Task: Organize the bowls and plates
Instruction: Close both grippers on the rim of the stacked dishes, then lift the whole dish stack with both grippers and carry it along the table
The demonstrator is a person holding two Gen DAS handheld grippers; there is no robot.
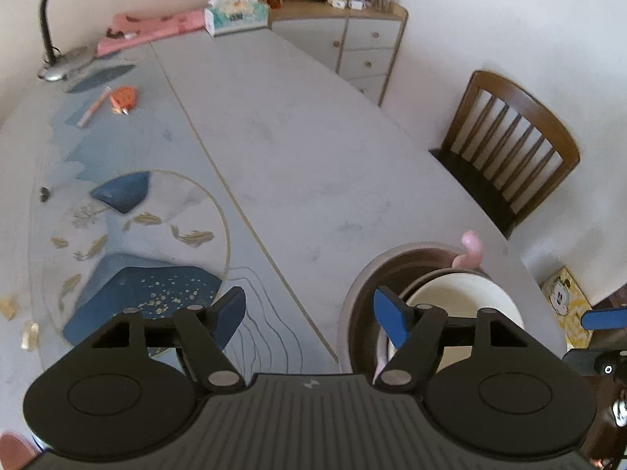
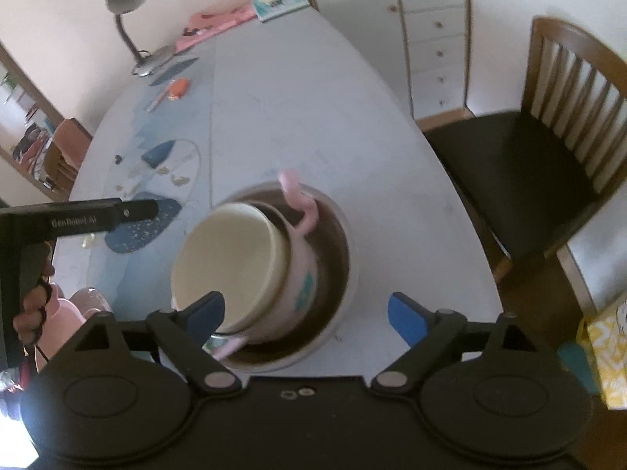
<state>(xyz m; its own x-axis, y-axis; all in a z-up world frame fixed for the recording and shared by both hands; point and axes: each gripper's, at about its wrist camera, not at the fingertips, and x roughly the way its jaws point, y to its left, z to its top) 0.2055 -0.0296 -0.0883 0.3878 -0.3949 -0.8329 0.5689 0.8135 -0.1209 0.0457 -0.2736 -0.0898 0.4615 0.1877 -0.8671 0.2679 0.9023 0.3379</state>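
A cream bowl (image 2: pixel 231 262) sits tilted inside a pink handled bowl (image 2: pixel 301 286), and both rest in a large dark brown bowl (image 2: pixel 341 243) on the grey table (image 2: pixel 274 117). The stack also shows in the left wrist view: cream bowl (image 1: pixel 462 297), brown bowl (image 1: pixel 360 293), pink handle (image 1: pixel 470 250). My right gripper (image 2: pixel 305 313) is open and empty, its jaws wide apart above the stack's near side. My left gripper (image 1: pixel 309 313) is open and empty, left of the stack. A pink plate or bowl (image 2: pixel 78 305) lies at the table's near left, partly hidden.
A wooden chair (image 2: pixel 540 164) stands right of the table. A desk lamp (image 1: pixel 55 19), tissue box (image 1: pixel 235 15), pink cloth (image 1: pixel 149 27) and orange item (image 1: pixel 123 98) sit at the far end. A drawer cabinet (image 1: pixel 352 47) stands behind. A patterned blue mat (image 1: pixel 129 235) covers the table's left.
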